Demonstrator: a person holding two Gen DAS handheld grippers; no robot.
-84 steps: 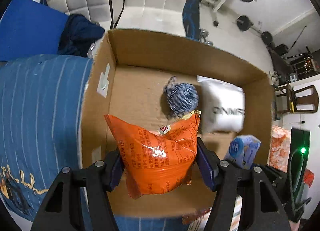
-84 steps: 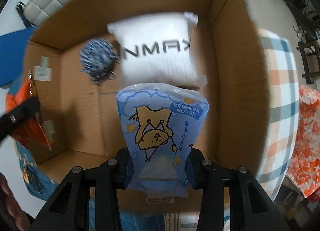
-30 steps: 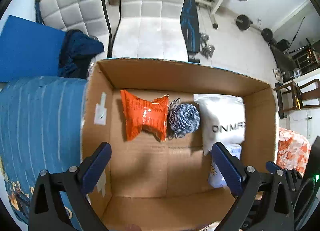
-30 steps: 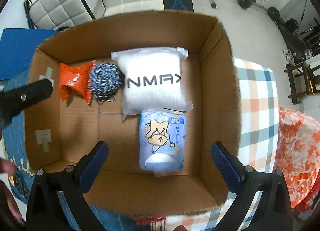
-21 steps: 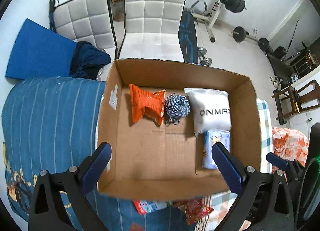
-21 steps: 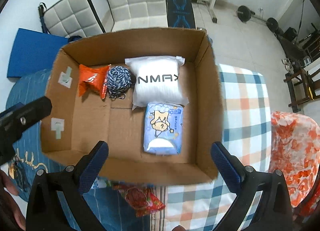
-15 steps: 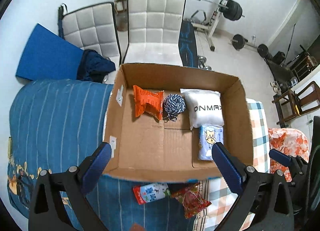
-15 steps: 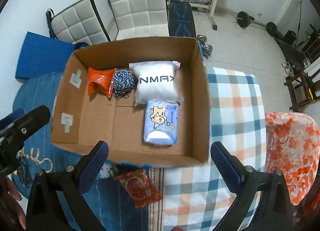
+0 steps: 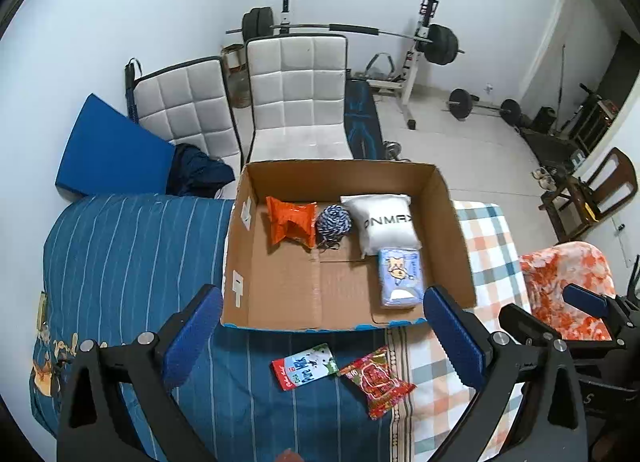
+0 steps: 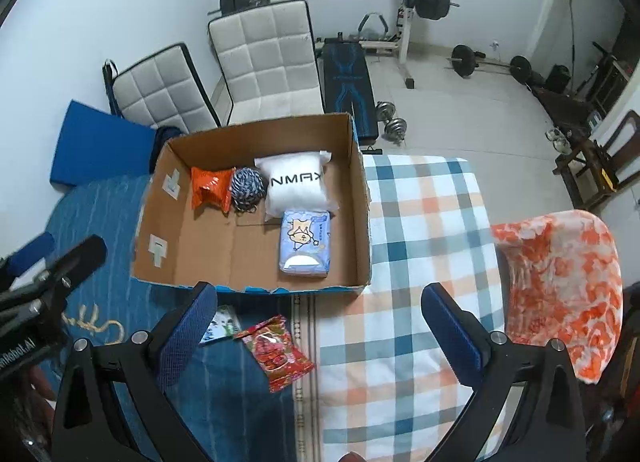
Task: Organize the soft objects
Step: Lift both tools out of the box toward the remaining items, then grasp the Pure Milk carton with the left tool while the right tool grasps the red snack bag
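An open cardboard box (image 9: 452, 221) (image 10: 362, 217) stands on the bed. Inside lie an orange snack bag (image 9: 290, 219) (image 10: 211, 185), a blue-white yarn ball (image 9: 333, 221) (image 10: 247, 183), a white pillow pack (image 9: 382, 221) (image 10: 298, 185) and a light blue tissue pack (image 9: 400, 276) (image 10: 306, 242). In front of the box lie a red snack packet (image 9: 378, 380) (image 10: 276, 352) and a white-green packet (image 9: 306, 366) (image 10: 218, 326). My left gripper (image 9: 320, 338) and right gripper (image 10: 318, 334) are both open and empty, held high above the bed in front of the box.
A blue striped cover (image 9: 120, 254) lies on the left and a checked cover (image 10: 424, 246) on the right. An orange floral cloth (image 10: 560, 274) lies far right. White padded chairs (image 9: 296, 101) and a weight bench (image 10: 348, 73) stand behind the bed.
Both grippers let go of the orange bag and the tissue pack inside the box, opened, and drew up and back. The two packets in front of the box came into view.
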